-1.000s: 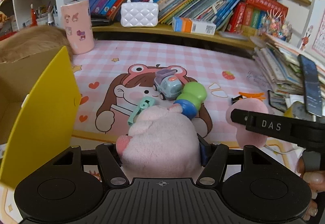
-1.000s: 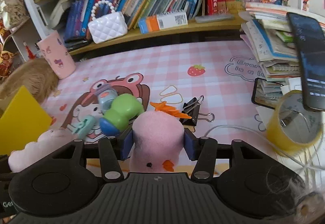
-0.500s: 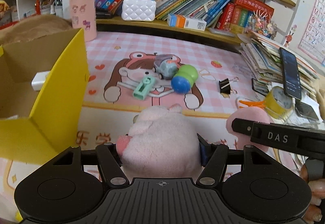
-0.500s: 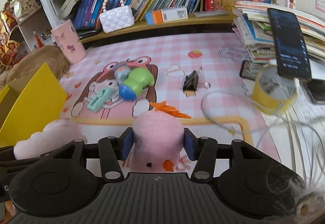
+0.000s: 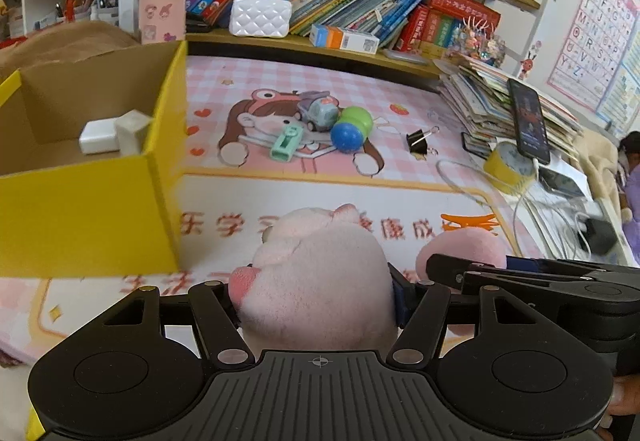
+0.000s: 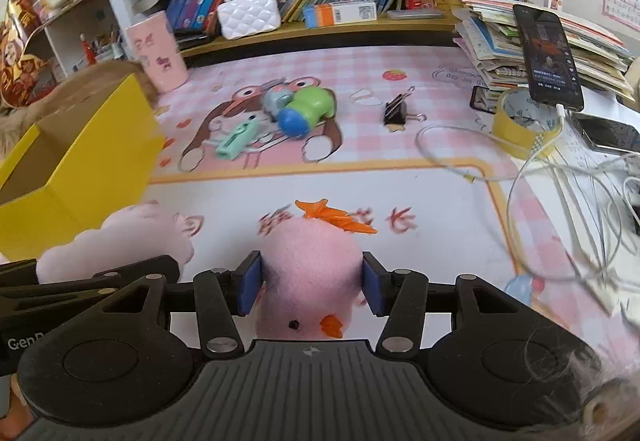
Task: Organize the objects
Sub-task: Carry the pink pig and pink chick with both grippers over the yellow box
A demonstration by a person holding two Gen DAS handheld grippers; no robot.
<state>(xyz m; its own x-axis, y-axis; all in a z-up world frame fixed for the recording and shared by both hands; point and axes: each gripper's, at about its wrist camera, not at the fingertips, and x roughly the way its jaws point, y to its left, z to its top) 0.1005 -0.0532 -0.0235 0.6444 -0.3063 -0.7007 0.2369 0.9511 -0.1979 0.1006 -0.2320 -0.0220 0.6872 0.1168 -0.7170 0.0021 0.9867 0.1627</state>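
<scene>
Left wrist view has the left gripper [image 5: 316, 293] clamped on a pale pink plush [image 5: 316, 273] just beside the yellow box [image 5: 88, 201], probably next going in, while right wrist view shows the right gripper [image 6: 310, 281] squeezing a pink chick plush [image 6: 310, 273] above the worktop [image 6: 440, 201], so it looks like carry-to-box time.

The pale plush [image 5: 320, 281] hides the left tongs' [image 5: 316, 297] fingertips; the yellow box [image 5: 88, 201] runs off the left edge. The white cable [image 6: 560, 209] blurs at right; book spines are unreadable.

Two plush toys [image 5: 316, 273] [image 6: 310, 265], one yellow box [image 5: 88, 201].
</scene>
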